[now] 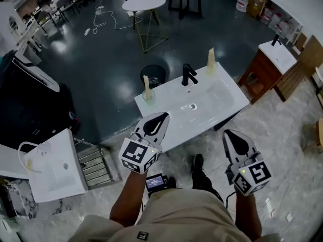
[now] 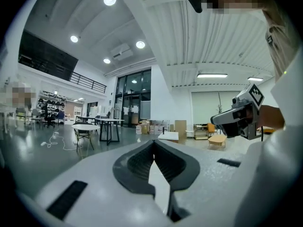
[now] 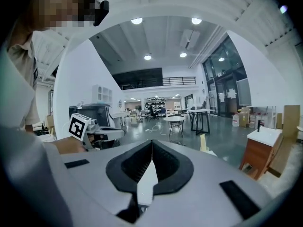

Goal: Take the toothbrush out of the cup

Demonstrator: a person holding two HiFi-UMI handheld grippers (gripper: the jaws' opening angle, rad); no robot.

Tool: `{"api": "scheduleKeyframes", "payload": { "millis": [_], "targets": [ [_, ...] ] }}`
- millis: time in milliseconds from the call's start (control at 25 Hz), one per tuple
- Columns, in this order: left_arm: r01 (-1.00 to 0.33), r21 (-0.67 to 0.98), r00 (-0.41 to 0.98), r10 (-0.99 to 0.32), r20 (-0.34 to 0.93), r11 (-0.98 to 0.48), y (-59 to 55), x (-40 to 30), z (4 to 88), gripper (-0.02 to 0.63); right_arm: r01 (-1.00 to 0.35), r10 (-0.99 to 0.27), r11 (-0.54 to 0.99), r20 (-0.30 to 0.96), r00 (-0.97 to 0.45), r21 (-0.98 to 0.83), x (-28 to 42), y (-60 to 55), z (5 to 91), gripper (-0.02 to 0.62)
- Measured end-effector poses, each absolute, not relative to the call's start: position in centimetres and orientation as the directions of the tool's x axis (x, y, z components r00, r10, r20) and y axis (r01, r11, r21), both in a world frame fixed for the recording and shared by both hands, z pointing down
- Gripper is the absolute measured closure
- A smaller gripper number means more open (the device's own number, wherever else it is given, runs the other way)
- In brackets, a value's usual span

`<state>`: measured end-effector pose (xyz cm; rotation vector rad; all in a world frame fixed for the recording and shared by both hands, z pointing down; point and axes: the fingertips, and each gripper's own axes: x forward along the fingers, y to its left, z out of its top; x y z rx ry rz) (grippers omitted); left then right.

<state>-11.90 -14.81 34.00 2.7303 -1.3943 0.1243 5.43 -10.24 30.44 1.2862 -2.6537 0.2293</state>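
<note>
A white sink counter [image 1: 222,102] with a black faucet [image 1: 188,74] stands ahead of me. A cup holding a pale upright toothbrush [image 1: 147,88] sits at its left corner. A second cup with a pale upright item [image 1: 211,62] sits at the far right corner, and a pale upright stick [image 3: 203,142] shows in the right gripper view. My left gripper [image 1: 162,116] hangs at the counter's near edge, shut and holding nothing [image 2: 154,144]. My right gripper [image 1: 228,132] hovers off the counter's near right corner, also shut and holding nothing [image 3: 151,143]. Neither touches a cup.
A black bin [image 1: 153,74] stands behind the counter and a round white table [image 1: 144,3] farther back. Another white basin [image 1: 55,165] and a metal rack [image 1: 96,165] are at the left. A wooden vanity [image 1: 267,67] is at the right.
</note>
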Motion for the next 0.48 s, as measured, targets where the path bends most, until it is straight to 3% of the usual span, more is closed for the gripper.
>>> {"api": "scheduleKeyframes", "payload": {
  "millis": [480],
  "targets": [
    [-0.954,0.014,0.296,-0.928,0.227,-0.300,-25.0,-17.5,40.3,0.597,-0.585,-0.551,0.807,0.251,-0.796,-0.083,0.9,-23.4,32.7,0.590]
  ]
}}
